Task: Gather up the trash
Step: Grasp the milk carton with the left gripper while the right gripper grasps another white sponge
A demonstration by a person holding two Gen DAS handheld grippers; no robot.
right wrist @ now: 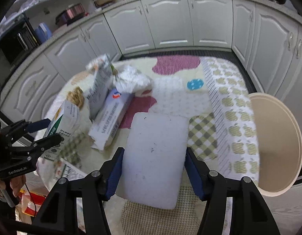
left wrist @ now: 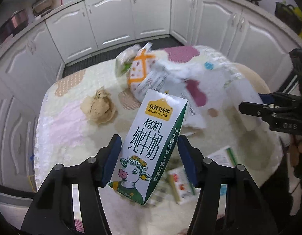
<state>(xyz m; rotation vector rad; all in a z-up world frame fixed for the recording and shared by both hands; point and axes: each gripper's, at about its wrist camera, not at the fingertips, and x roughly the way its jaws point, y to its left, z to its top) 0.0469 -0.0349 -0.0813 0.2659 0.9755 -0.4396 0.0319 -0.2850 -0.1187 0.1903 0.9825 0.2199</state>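
Trash lies scattered over a patterned tablecloth (left wrist: 59, 129) on a round table. Going left to right in the left wrist view, a crumpled brown paper ball (left wrist: 99, 108) sits on the cloth, then a milk carton (left wrist: 149, 146) stands tilted between the 2 blue pads of the left gripper (left wrist: 149, 158), which pinch its sides. Behind it lie a snack bag (left wrist: 139, 72) and a white box (right wrist: 111, 119). Farther right, the right gripper (right wrist: 154, 168) clamps a white foam block (right wrist: 155, 156) between its jaws, raised above the cloth. A beige bin (right wrist: 278, 143) stands at the table's right edge.
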